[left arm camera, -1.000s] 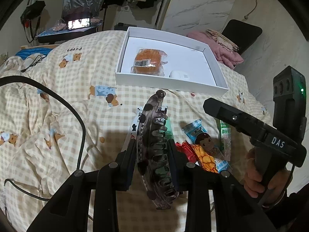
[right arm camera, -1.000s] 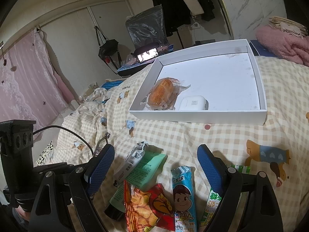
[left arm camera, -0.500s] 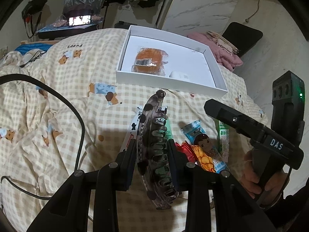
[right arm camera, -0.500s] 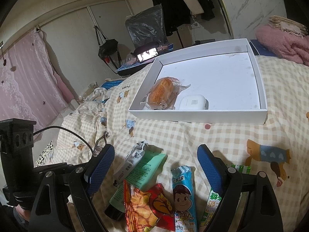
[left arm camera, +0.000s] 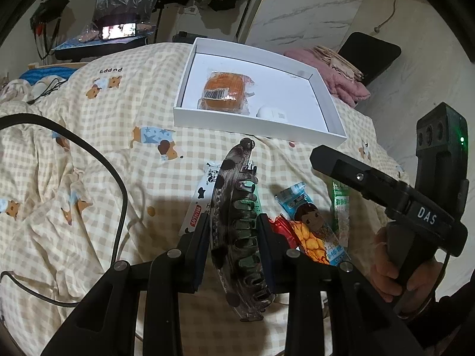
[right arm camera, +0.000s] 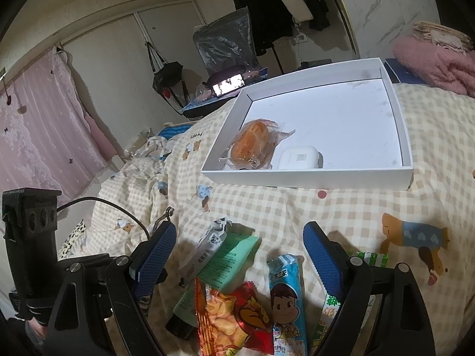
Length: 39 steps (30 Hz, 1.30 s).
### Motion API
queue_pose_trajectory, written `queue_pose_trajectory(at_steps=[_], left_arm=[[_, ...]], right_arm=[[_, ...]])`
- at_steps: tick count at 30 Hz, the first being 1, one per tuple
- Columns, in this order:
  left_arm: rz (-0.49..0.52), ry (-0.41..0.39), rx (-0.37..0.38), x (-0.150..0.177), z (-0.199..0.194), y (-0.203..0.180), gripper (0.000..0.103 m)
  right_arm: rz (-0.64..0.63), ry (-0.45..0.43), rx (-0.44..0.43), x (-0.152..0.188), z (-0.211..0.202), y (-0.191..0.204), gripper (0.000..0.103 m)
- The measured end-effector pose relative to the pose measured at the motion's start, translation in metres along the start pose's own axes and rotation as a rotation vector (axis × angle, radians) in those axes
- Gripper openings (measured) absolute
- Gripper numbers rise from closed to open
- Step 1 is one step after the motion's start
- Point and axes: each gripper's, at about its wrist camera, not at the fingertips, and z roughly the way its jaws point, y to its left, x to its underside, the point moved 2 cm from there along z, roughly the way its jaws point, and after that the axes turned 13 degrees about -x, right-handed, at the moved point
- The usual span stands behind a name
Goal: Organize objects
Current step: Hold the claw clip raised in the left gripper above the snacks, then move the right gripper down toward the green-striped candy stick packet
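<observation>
My left gripper (left arm camera: 233, 222) is shut on a long dark translucent hair claw clip (left arm camera: 237, 207), held above the bed short of the white box (left arm camera: 258, 124). The box holds a wrapped orange bun (left arm camera: 224, 93) and a white earbud case (left arm camera: 273, 114). My right gripper (right arm camera: 237, 243) is open and empty over the snack pile: a red snack bag (right arm camera: 234, 317), a blue candy bar (right arm camera: 286, 293), a green tube (right arm camera: 219, 270), a white milk-candy packet (right arm camera: 204, 252) and a green packet (right arm camera: 329, 311). The box also shows in the right wrist view (right arm camera: 308, 178).
A checked puppy-print quilt (left arm camera: 104, 148) covers the bed. A black cable (left arm camera: 98, 160) loops over its left side. A pink blanket (left arm camera: 341, 80) lies beyond the box, and a desk with a lit phone (left arm camera: 118, 29) stands behind the bed.
The left gripper with the hair clip has shifted slightly forward toward the box. The right gripper has barely moved.
</observation>
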Motion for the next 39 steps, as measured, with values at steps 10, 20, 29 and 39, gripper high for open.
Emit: queue_pose_trajectory(at_steps=[10,20,29,39], left_arm=[[0.004,-0.028,0.016,-0.002,-0.003,0.000,0.034],[0.019,0.003,0.016,-0.001,0.005,-0.002,0.034],[0.025,0.009,0.011,-0.001,0.005,-0.003,0.034],[0.032,0.019,0.013,-0.001,0.007,-0.004,0.034]], right_arm=[[-0.025,0.006,-0.023,-0.037,-0.012,0.004,0.088],[-0.103,0.195,-0.027,-0.035,-0.039,-0.007,0.088],[-0.040,0.359,-0.047,0.003,-0.040,-0.025,0.088],[-0.028,0.459,-0.027,0.032,-0.044,-0.031,0.078]])
